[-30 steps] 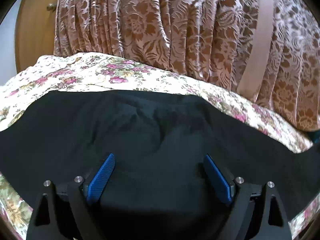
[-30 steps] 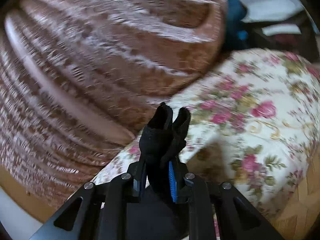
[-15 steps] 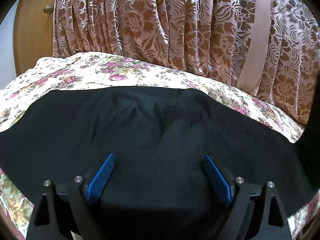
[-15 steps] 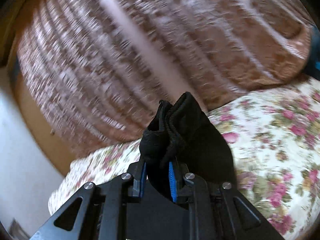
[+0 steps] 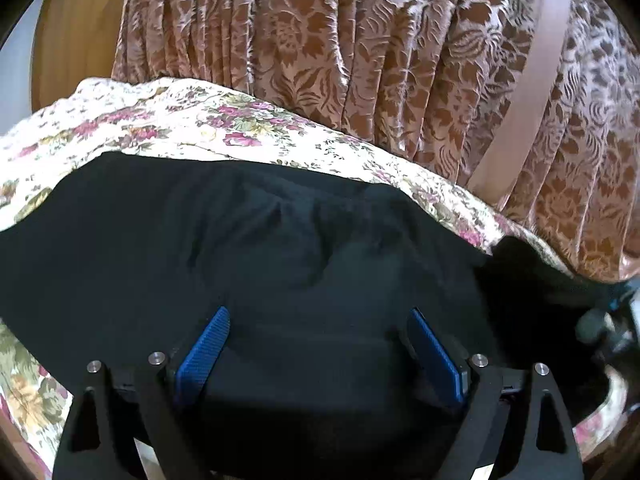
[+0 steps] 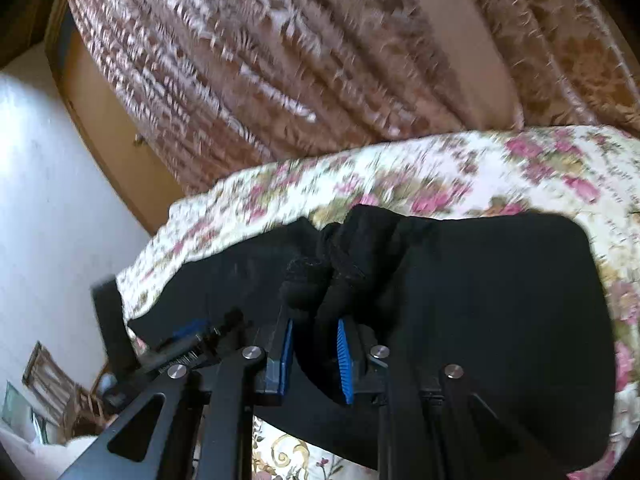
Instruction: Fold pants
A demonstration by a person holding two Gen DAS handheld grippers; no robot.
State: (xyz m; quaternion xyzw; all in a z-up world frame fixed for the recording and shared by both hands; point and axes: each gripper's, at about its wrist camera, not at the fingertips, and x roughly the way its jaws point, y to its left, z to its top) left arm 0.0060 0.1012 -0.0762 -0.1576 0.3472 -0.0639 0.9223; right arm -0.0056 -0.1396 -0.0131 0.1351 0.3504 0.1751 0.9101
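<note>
Black pants [image 5: 256, 248] lie spread on a floral bedspread [image 5: 168, 120]. My left gripper [image 5: 316, 336] is open, its blue pads wide apart, low over the cloth near its front edge. My right gripper [image 6: 314, 344] is shut on a bunched end of the black pants [image 6: 336, 264] and holds it over the rest of the pants [image 6: 500, 300] on the bed. The right gripper also shows blurred at the right edge of the left wrist view [image 5: 608, 320], with dark cloth by it.
Brown patterned curtains [image 5: 360, 48] hang right behind the bed. A wooden door [image 5: 76, 28] and a white wall [image 6: 52, 184] are at the left. The bedspread [image 6: 400, 168] extends beyond the pants on all sides.
My right gripper has swung the held pants end leftward and down, over the pants on the bed. It has come into the left wrist view at the right. The left gripper stayed open in place.
</note>
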